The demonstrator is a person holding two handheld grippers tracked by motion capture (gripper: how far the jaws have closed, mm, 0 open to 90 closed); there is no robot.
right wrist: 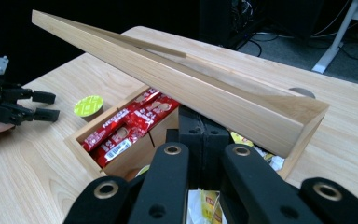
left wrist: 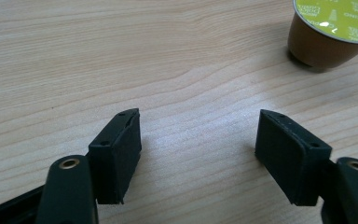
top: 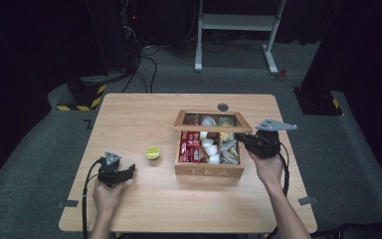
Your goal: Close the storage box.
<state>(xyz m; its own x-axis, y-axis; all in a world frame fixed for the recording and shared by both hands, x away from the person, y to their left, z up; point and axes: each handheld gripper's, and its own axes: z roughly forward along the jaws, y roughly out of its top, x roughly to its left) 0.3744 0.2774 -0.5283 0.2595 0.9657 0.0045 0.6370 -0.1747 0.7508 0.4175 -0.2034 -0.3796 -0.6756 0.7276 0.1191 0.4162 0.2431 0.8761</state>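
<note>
The work in hand looks like moving coffee capsules between the desk (top: 129, 114) and the wooden tea box (top: 209, 171). The green-topped capsule (top: 152, 152) stands upright on the desk, left of the box and apart from it, just beyond the left claw (top: 129, 171). That claw rests low over the desk at the near left, its jaws apart with nothing between them; in the left gripper view the capsule (left wrist: 328, 35) sits ahead and off to one side, cut off at the frame's top edge.

The right claw (right wrist: 204, 135) is at the right side of the box, jaws together, its tips under the raised lid (right wrist: 177, 79) — whether they prop it, I can't tell. By my reading, this is the step between placing one capsule and fetching another, or putting this one back.

The next move calls for keeping the lid up while the other claw works.

The red sachets (right wrist: 128, 123) are plain; the rest of the box is too small or hidden.
</note>
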